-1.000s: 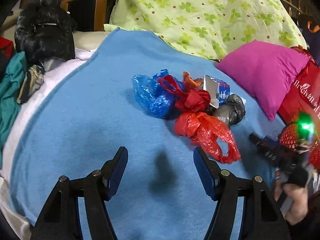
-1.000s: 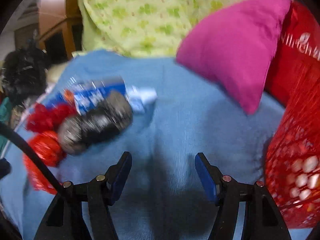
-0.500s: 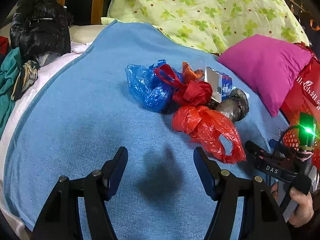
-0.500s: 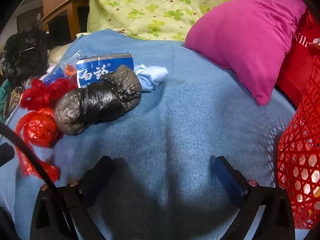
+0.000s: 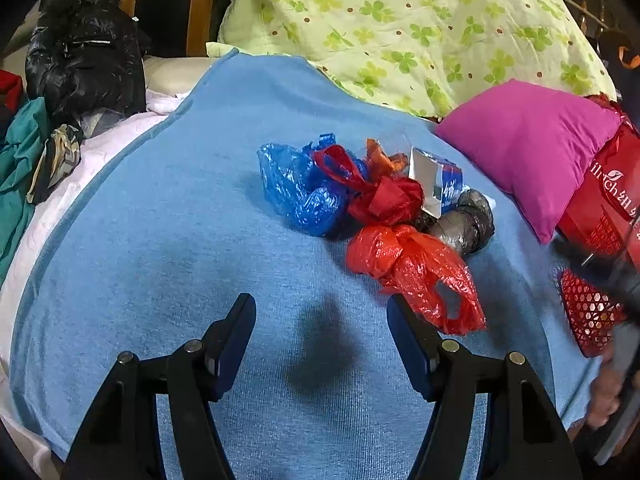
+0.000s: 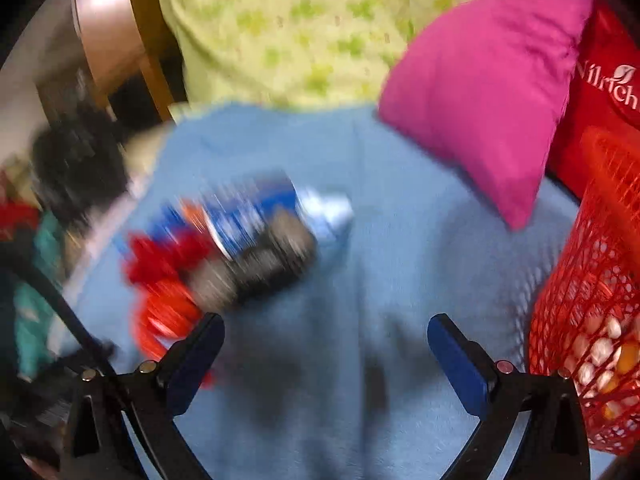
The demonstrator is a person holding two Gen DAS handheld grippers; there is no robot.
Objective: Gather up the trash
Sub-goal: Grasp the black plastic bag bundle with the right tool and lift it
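Observation:
A heap of trash lies on the blue blanket (image 5: 168,248): a crumpled blue bag (image 5: 296,188), a knotted red bag (image 5: 384,200), a larger red bag (image 5: 416,268), a grey-black wrapped bundle (image 5: 464,224) and a blue-white carton (image 5: 440,184). My left gripper (image 5: 320,320) hovers open just short of the larger red bag, nothing between its fingers. In the blurred right wrist view my right gripper (image 6: 326,340) stands wide open and empty, with the grey-black bundle (image 6: 256,268) and carton (image 6: 248,212) ahead on its left.
A red mesh basket (image 6: 588,320) holding small pieces stands at the right, beside a red bag with white lettering (image 6: 604,88). A magenta pillow (image 5: 532,148) and a green flowered quilt (image 5: 400,24) lie behind the trash. Black and teal clothes (image 5: 80,64) pile up at the left.
My right gripper has opened wide and lifted, so the trash looks smaller and blurred. In the left wrist view the scene hardly shifts; the hand with the other gripper has moved at the right edge.

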